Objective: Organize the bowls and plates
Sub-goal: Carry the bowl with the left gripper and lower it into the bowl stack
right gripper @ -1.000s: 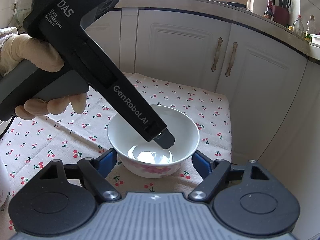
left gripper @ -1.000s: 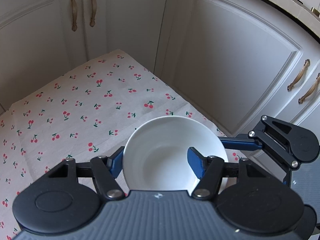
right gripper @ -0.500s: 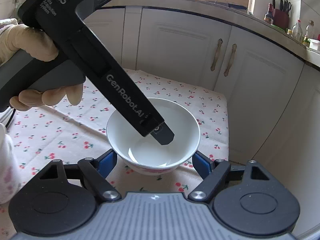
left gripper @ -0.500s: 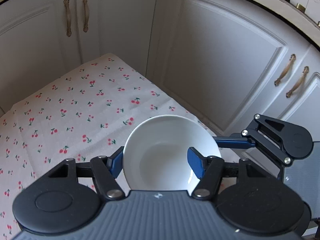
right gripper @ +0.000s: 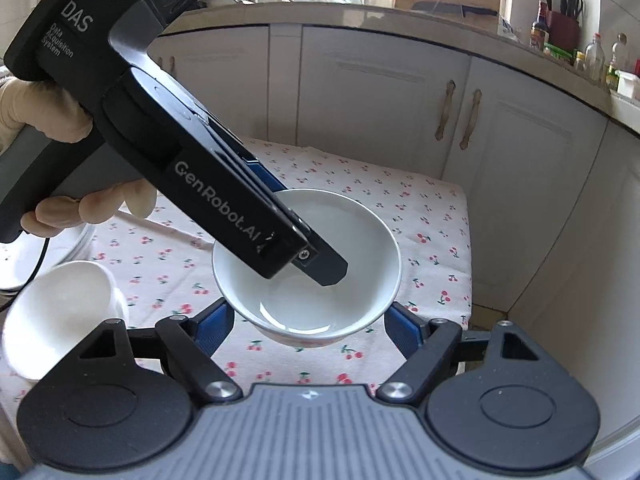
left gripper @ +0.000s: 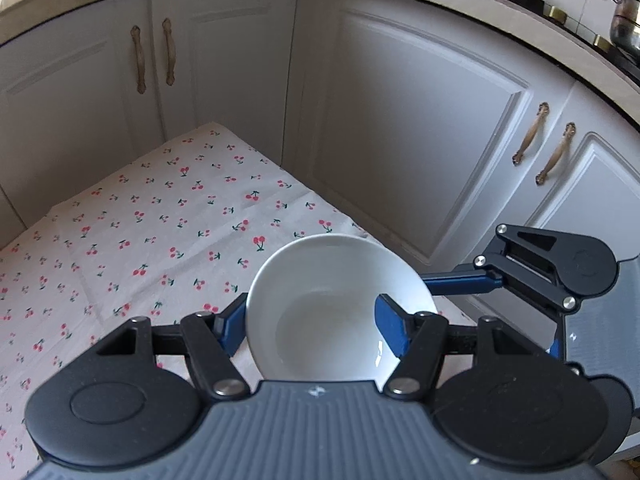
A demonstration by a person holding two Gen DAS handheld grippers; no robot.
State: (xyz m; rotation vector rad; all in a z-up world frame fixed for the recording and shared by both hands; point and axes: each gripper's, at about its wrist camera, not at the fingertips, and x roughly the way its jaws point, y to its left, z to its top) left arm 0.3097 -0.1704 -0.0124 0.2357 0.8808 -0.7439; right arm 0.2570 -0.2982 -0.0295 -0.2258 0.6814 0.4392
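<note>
Bowl [right gripper: 306, 276] first: I have it off the cherry-print cloth [left gripper: 160, 232], hanging over the cloth's near right part, its wall pinched by my left tongs [left gripper: 312, 320], one finger inside and one outside. My right tongs [right gripper: 306, 326] stand wide on either side of it, low down; I can't tell whether their pads touch, so I call them open. To the left, a second bowl [right gripper: 60, 312] lies tipped on its side, and beyond it I see a stack of plates [right gripper: 44, 256] at the edge. By my reckoning the sorting is midway: this bowl needs a place, and the tipped one is unsorted.
</note>
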